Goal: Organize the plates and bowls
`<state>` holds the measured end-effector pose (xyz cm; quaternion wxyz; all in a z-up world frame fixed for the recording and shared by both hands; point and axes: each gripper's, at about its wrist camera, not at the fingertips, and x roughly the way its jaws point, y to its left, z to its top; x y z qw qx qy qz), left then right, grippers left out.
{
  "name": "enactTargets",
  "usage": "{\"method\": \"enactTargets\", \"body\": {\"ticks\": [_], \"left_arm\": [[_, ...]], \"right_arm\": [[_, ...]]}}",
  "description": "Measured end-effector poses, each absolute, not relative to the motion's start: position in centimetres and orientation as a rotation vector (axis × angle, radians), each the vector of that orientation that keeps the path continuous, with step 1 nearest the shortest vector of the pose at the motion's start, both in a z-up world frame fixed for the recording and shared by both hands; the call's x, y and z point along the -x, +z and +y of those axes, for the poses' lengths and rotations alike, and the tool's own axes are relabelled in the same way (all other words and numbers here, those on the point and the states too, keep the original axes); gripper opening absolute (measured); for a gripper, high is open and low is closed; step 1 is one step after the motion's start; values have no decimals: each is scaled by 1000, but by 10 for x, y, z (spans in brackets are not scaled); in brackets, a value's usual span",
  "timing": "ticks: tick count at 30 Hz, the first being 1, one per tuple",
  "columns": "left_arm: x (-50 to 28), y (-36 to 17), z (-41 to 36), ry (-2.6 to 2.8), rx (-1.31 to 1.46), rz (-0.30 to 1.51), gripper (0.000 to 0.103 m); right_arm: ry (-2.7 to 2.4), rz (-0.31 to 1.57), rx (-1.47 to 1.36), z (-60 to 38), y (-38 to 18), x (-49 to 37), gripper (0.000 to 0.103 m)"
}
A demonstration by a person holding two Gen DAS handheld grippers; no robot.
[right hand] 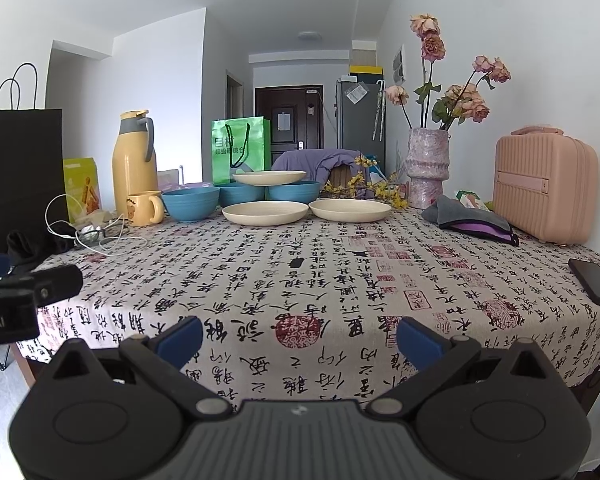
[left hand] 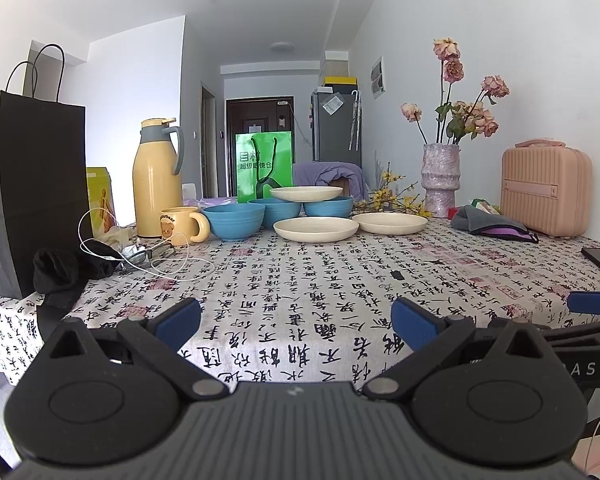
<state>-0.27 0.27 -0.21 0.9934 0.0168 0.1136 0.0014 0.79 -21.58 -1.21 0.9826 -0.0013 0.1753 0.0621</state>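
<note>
Both our grippers, left gripper [left hand: 296, 320] and right gripper [right hand: 299, 334], hang wide open and empty over the near tablecloth [left hand: 300, 280], well apart from the dishes at the far edge. We judge the plate [left hand: 306, 193] perched across two blue bowls [left hand: 274, 208] may slide if either is nudged. Count: three cream plates, three blue bowls.

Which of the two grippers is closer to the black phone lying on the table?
Right. The right gripper hovers open at the table's near edge, with the black phone just off to its right. The left gripper, also open, sits further left, beyond the right one.
</note>
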Motion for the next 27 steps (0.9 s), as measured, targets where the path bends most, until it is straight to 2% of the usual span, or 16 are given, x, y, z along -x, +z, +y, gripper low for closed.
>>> {"method": "enactTargets", "body": {"ticks": [27], "left_arm": [[2,-3,5,7,-39,234,103]], "right_arm": [[121,354,4,-218,-11,-9,103]]}}
